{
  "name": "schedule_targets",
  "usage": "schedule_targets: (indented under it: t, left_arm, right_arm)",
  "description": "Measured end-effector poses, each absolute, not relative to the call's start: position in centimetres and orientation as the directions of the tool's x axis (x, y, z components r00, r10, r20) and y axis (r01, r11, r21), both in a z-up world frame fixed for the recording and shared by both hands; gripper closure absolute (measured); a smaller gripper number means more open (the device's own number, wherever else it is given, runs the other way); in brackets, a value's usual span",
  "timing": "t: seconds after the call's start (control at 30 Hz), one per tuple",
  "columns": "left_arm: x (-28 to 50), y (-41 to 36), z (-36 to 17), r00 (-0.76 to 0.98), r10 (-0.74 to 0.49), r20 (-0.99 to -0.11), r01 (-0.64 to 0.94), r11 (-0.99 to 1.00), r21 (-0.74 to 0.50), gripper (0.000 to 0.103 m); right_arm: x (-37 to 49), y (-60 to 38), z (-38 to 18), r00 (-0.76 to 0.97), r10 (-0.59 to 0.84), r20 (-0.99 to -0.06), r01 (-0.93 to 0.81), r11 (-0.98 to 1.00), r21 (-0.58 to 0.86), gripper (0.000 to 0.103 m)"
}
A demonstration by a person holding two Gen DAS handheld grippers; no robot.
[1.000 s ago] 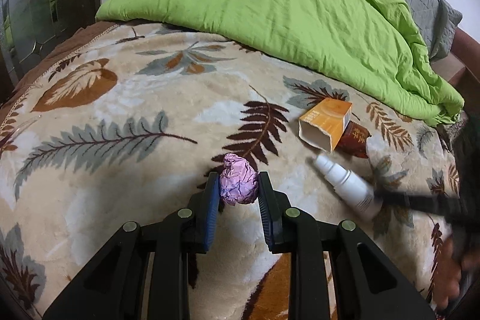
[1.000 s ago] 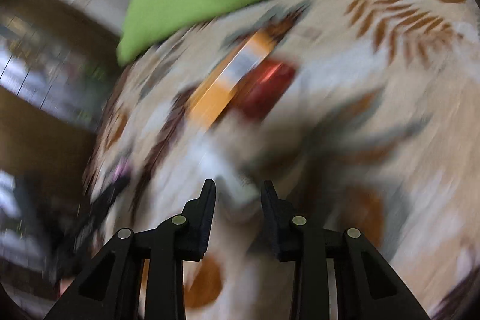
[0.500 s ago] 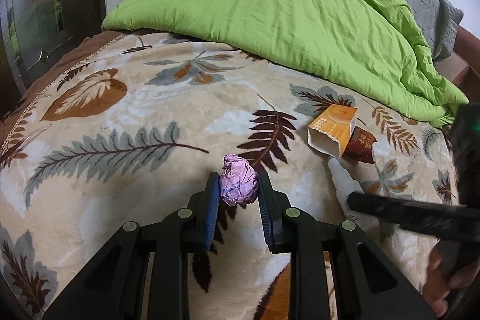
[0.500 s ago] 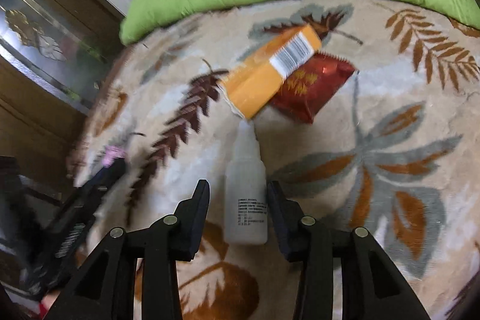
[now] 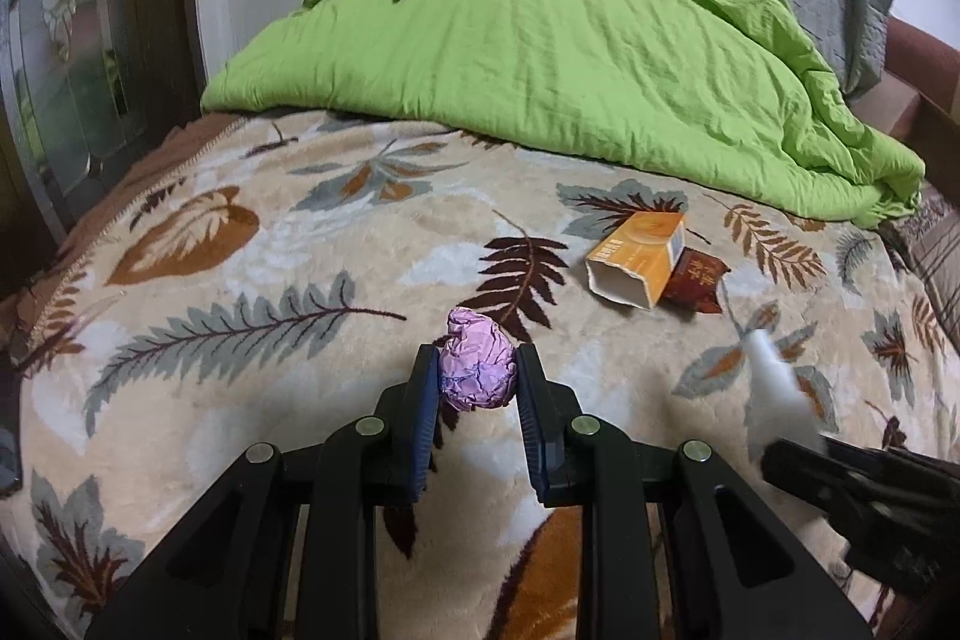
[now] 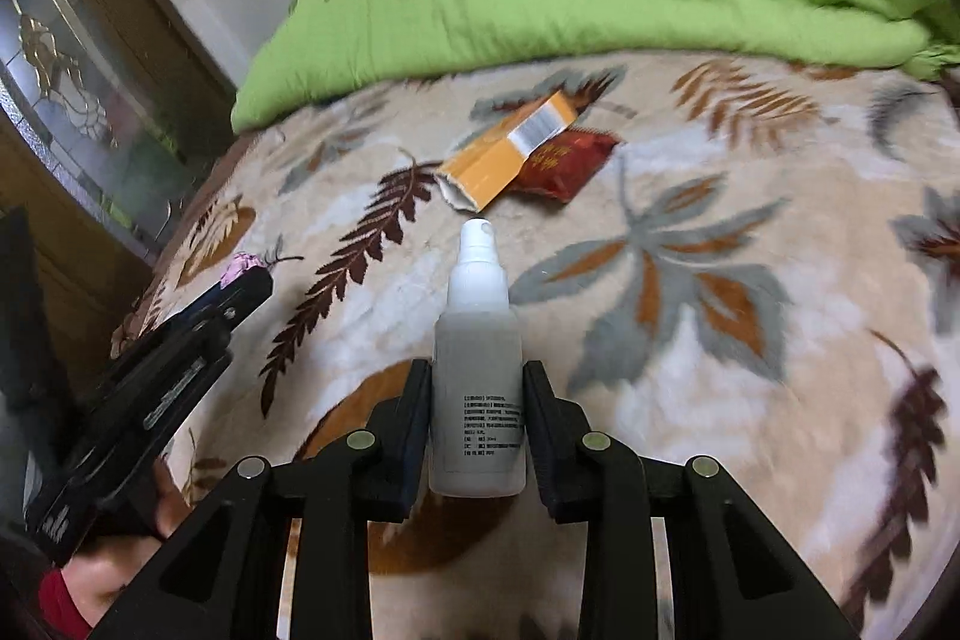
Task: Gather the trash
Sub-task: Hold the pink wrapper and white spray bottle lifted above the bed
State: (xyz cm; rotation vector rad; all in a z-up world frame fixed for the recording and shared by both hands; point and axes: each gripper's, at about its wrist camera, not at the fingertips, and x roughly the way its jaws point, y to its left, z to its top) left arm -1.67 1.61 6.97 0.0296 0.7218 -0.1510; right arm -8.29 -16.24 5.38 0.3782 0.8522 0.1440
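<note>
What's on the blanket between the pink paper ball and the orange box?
Nothing lies there. In the left wrist view, only bare leaf-patterned blanket runs from the pink paper ball, held in the left claw, to the orange box.

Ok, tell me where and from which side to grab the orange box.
Grip the orange box across its two long side walls, near the middle, coming from above. It lies flat on the blanket with its open end toward the camera; that end would probably crush. Its far corner overlaps the red packet, so stay clear of that end.
</note>
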Motion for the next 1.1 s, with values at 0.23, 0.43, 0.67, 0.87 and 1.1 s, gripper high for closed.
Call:
schedule_targets:
  t: [0.23, 0.43, 0.67, 0.87, 1.1]
  left_arm:
    - [-4.9, 1.2, 7.8, 0.781, -0.076, -0.62, 0.137, 0.989, 0.052, 0.079]
    - [-7.6, 2.2, 8.4, 0.792, -0.067, -0.606, 0.117, 0.992, 0.042, 0.079]
    - [-9.0, 2.2, 8.9, 0.82, -0.048, -0.57, 0.12, 0.989, 0.089, 0.079]
    - [-8.7, 3.0, 9.0, 0.819, -0.044, -0.572, 0.107, 0.991, 0.077, 0.079]
    - [-8.5, 3.1, 9.0, 0.818, -0.044, -0.574, 0.105, 0.992, 0.073, 0.079]
  right_arm:
    - [-12.7, -16.6, 5.8, 0.717, 0.205, -0.666, 0.081, 0.925, 0.372, 0.071]
    - [-15.0, -16.4, 6.2, 0.742, 0.182, -0.646, 0.079, 0.932, 0.353, 0.071]
    - [-15.6, -16.3, 6.6, 0.762, 0.18, -0.622, 0.074, 0.931, 0.359, 0.071]
    - [-15.6, -16.0, 6.7, 0.766, 0.186, -0.616, 0.069, 0.928, 0.366, 0.071]
    - [-15.3, -15.7, 6.6, 0.761, 0.197, -0.618, 0.055, 0.93, 0.364, 0.071]
